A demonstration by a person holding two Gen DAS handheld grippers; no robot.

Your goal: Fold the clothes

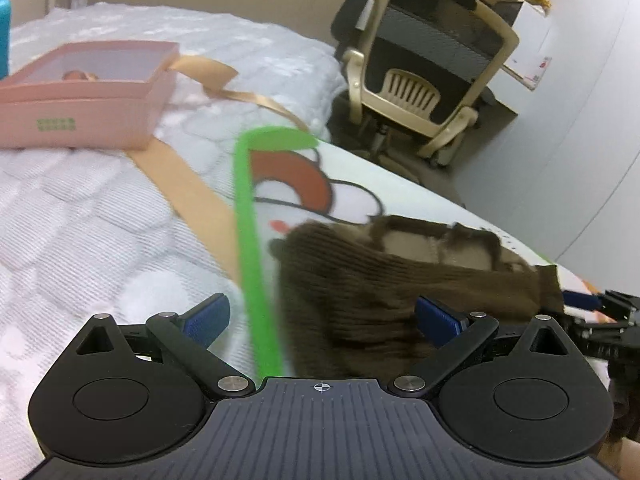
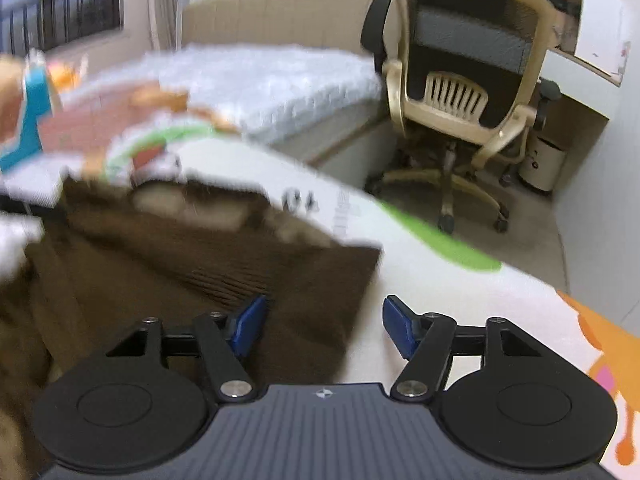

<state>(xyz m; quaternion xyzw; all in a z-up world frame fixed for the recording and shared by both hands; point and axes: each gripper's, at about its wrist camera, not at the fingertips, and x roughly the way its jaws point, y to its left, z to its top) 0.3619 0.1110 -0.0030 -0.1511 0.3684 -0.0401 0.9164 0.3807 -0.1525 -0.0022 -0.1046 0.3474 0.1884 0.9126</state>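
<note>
A brown knitted garment [image 1: 360, 292] lies on a white mat with cartoon prints [image 1: 360, 184] spread over the bed. My left gripper [image 1: 320, 320] is open just above the garment's left edge, one blue pad over the bedcover, the other over the knit. In the right wrist view the same brown garment [image 2: 200, 256] fills the lower left, blurred. My right gripper [image 2: 324, 324] is open over the garment's right edge, its left pad above the knit and its right pad above the white mat [image 2: 440, 300]. The right gripper's tip [image 1: 608, 312] also shows at the left view's right edge.
A pink open box [image 1: 80, 100] with a tan ribbon [image 1: 192, 188] sits on the white quilted bedcover [image 1: 60, 220]. A beige and black office chair [image 2: 460, 92] stands on the floor beyond the bed edge. A blue bottle [image 1: 5, 36] is at far left.
</note>
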